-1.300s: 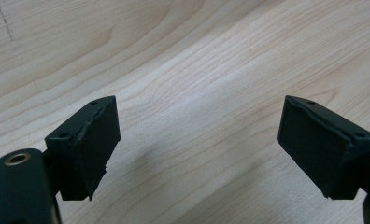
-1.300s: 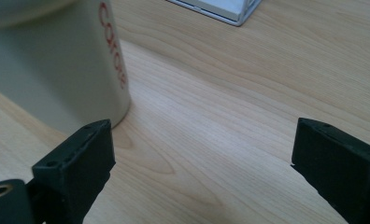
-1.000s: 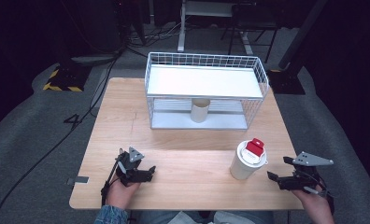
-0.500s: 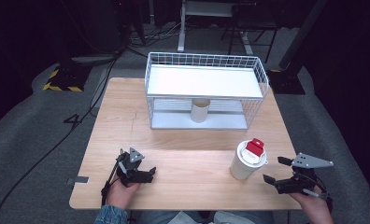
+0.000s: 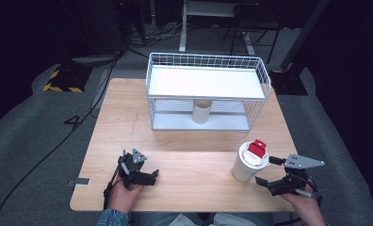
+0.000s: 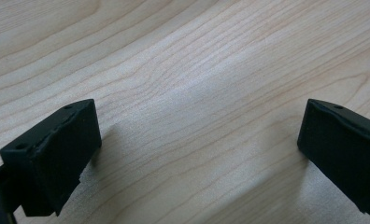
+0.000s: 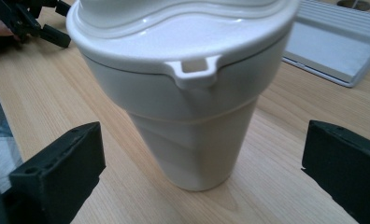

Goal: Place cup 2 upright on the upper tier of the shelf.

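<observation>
On the wooden counter (image 5: 189, 160) before the white wire rack (image 5: 206, 89), a lidded white cup (image 5: 248, 162) stands upright just ahead of the right claw (image 5: 267, 172), whose jaws gape apart, untouching. Left claw (image 5: 149, 175), just opened wide, holds nothing.

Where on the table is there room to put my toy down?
The widest bare wood lies between the wire rack and the left gripper. The table's left strip beside the rack is free too. It is crowded at the right, where the right gripper nears the white cup.
</observation>
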Demonstrator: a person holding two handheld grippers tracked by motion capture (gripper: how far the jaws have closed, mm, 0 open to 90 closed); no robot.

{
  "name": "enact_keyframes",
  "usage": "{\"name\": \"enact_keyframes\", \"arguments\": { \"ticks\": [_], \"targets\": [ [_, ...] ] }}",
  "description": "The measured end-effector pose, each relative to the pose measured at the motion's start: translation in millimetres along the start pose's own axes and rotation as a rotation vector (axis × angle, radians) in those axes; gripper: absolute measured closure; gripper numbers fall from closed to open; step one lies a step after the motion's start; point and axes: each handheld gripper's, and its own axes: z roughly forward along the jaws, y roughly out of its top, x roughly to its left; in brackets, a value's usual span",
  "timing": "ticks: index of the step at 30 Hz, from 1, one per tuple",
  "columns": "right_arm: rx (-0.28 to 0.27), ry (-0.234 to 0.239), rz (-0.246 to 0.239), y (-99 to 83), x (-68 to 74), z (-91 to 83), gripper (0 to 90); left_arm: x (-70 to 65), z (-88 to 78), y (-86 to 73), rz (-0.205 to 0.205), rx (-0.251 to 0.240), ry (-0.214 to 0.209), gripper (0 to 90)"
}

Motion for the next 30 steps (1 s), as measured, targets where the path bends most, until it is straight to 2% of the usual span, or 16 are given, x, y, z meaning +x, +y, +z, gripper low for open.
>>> {"name": "enact_keyframes", "arguments": {
  "ticks": [6, 14, 24, 30],
  "targets": [
    [0.001, 0.019, 0.000, 0.8, -1.6, 14.6, 0.0, -0.3, -0.1, -0.1, -0.003, 0.000, 0.001, 0.0],
    [-0.034, 0.040, 0.001, -0.5, -3.9, 30.6, 0.0, -0.3, -0.1, -0.2, -0.003, 0.000, 0.001, 0.0],
    [-0.106, 0.015, -0.043, -7.6, -0.8, 45.7, 0.3, 0.0, -0.4, -0.5, 0.001, 0.000, -0.002, 0.1],
    [-0.147, 0.029, -0.062, -10.6, -0.5, 48.2, 4.8, -0.1, -0.5, -0.5, 0.001, 0.000, -0.001, 0.1]
  ]
}}
